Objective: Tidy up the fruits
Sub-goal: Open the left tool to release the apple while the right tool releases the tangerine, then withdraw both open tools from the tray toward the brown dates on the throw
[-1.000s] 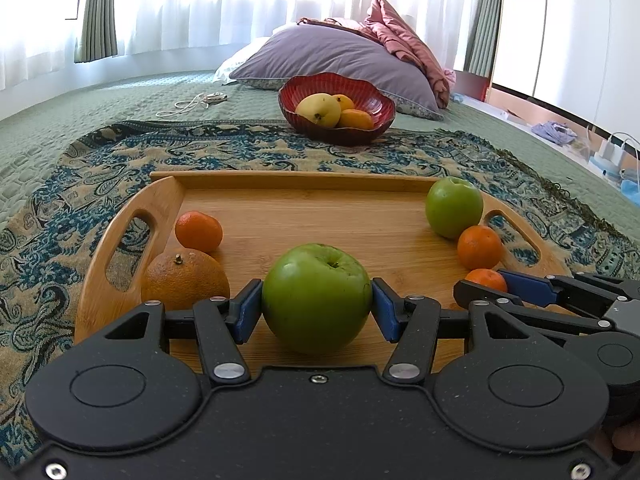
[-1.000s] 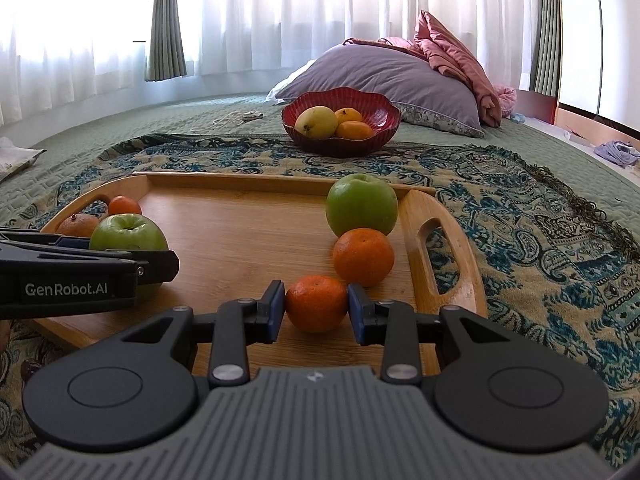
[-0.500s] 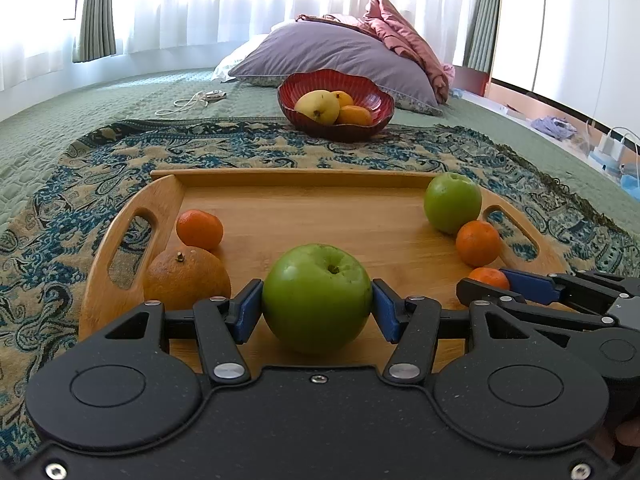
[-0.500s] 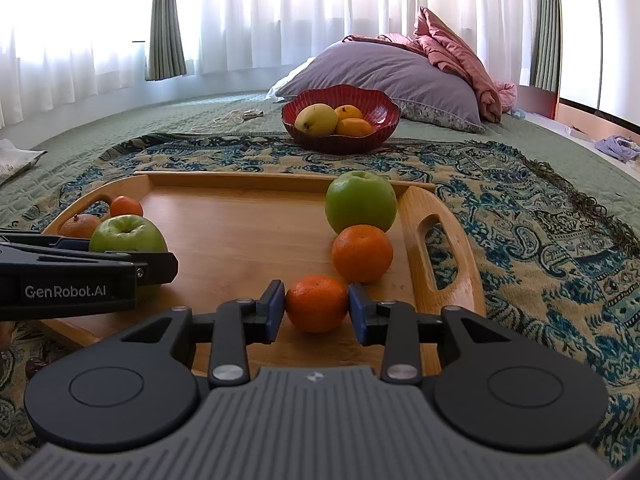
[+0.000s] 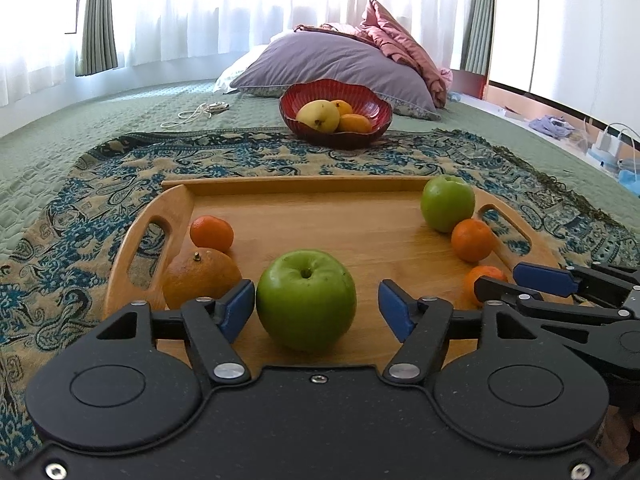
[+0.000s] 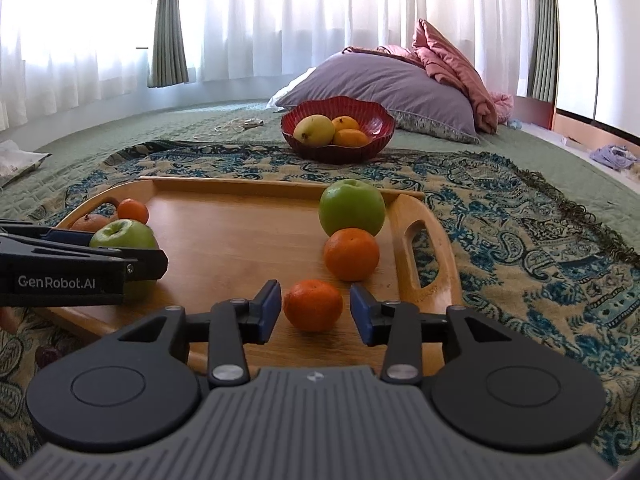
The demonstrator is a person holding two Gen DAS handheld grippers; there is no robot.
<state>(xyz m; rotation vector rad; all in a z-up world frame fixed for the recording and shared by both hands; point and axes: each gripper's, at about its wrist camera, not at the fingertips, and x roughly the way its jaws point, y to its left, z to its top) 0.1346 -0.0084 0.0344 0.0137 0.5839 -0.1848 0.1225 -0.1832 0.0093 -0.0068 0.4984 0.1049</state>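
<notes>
A wooden tray [image 5: 304, 216] lies on a patterned blanket. My left gripper [image 5: 316, 308] is open, its pads standing clear on both sides of a green apple [image 5: 306, 305] that rests on the tray. My right gripper [image 6: 314, 312] is open around a small orange [image 6: 313, 305] on the tray, pads apart from it. A second green apple [image 6: 352, 207] and an orange [image 6: 351, 254] sit by the tray's right handle. A large orange [image 5: 200, 278] and a small orange [image 5: 211, 233] sit by the left handle.
A red bowl [image 5: 376, 108] holding a yellow fruit and oranges stands behind the tray on the blanket [image 5: 100, 184]. A purple pillow [image 5: 332, 64] and a pink cloth lie further back. A white cable [image 5: 192, 114] lies on the green bedspread at the left.
Both grippers have opened. The left one let go of the green apple and the right one let go of the small orange; both fruits now rest on the tray.
</notes>
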